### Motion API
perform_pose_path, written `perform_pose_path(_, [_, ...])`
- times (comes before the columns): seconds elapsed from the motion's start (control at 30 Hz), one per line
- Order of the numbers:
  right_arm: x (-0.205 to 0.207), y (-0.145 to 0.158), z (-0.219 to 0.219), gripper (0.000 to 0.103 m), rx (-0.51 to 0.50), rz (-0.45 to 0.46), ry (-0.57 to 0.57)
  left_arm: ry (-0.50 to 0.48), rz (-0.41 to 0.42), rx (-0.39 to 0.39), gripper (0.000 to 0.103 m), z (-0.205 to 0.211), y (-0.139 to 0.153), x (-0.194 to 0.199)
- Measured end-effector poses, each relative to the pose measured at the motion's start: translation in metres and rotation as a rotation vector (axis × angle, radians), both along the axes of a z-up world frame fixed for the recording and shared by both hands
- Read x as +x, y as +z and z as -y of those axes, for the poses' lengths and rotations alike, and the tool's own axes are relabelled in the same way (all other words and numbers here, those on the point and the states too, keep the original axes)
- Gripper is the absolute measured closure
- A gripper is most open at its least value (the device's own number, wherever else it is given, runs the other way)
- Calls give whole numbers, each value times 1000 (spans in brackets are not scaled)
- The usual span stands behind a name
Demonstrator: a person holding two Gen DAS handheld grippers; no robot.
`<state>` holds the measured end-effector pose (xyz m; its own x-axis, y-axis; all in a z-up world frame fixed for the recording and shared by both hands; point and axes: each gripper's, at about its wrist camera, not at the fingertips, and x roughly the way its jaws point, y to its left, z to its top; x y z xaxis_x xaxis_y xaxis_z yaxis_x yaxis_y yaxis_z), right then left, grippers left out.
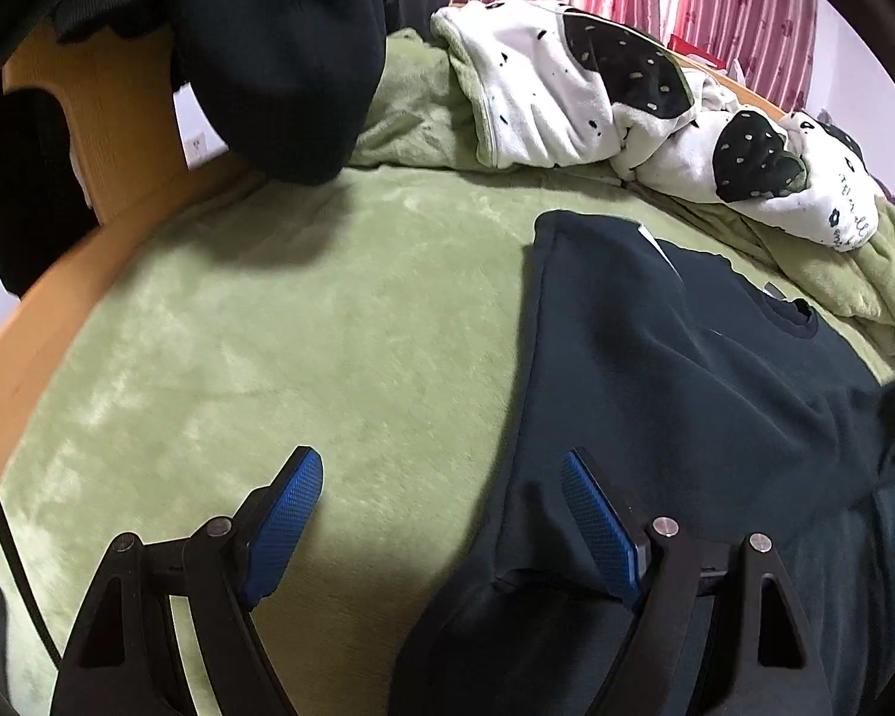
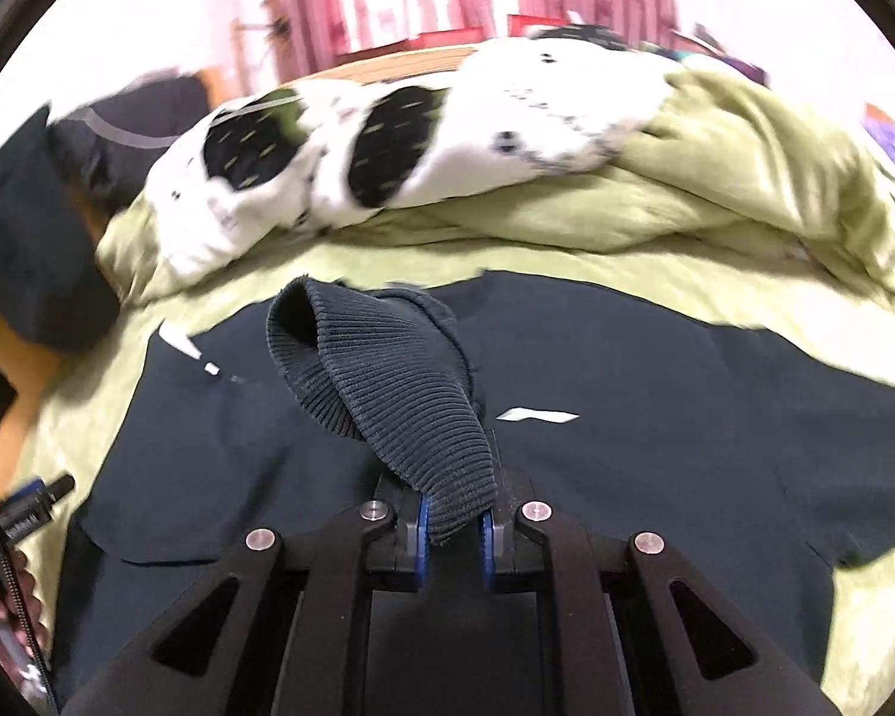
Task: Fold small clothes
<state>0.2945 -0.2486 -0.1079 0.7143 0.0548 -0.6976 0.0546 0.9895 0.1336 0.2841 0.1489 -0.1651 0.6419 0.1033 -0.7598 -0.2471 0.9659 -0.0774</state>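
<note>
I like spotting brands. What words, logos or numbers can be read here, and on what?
Nothing can be read in full.
White-and-black blanket: dark lettering near its corner, too small and warped to read.
Dark shirt: a white swoosh mark, no letters.
Left gripper: small white print, too blurred.

The sweatshirt (image 2: 656,477) lies flat on the blanket-covered bed (image 1: 268,328). Behind it sits a crumpled spotted quilt (image 2: 459,149). A ribbed cuff (image 2: 400,394) rises above the sweatshirt's middle.
</note>
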Motion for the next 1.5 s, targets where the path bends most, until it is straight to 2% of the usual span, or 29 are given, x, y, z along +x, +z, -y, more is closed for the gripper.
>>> perform_pose_path(0.1, [-9,-4,32,91,42,-14,-45,-2,-2,-30,22,-1,-2,0])
perform_pose_path(0.27, [-21,-18,75,92,152,-44,-105,-21,-9,-8,22,6,-6,0])
perform_pose_path(0.33, [-28,-24,84,92,163,-52,-116,-31,-10,2,22,10,-7,0])
perform_pose_path(0.43, [-34,-36,92,88,156,-102,-98,-48,-13,35,22,17,-7,0])
perform_pose_path(0.5, [-39,-43,96,84,112,-123,-108,-57,-12,60,22,21,-8,-1])
perform_pose_path(0.6, [-48,-41,107,75,36,-109,-158,-65,-11,75,22,24,-7,-1])
perform_pose_path(0.73, [-54,-27,122,58,79,-48,-184,-68,-7,69,22,24,-7,-1])
perform_pose_path(0.83, [-50,-29,115,55,55,-35,-167,-75,-10,76,22,26,-9,0])
perform_pose_path(1.0, [-34,-61,105,56,-30,-124,-163,-93,-33,106,22,32,-16,2])
perform_pose_path(1.07, [-29,-79,110,56,-38,-188,-180,-95,-45,134,22,35,-21,2])
perform_pose_path(1.13, [-31,-86,113,56,-31,-191,-178,-101,-60,148,22,38,-28,3])
perform_pose_path(1.3, [-37,-76,114,56,-53,-176,-184,-102,-60,160,22,39,-29,2])
perform_pose_path(1.5, [-55,-44,125,49,1,-124,-200,-124,-32,166,23,47,-20,-2])
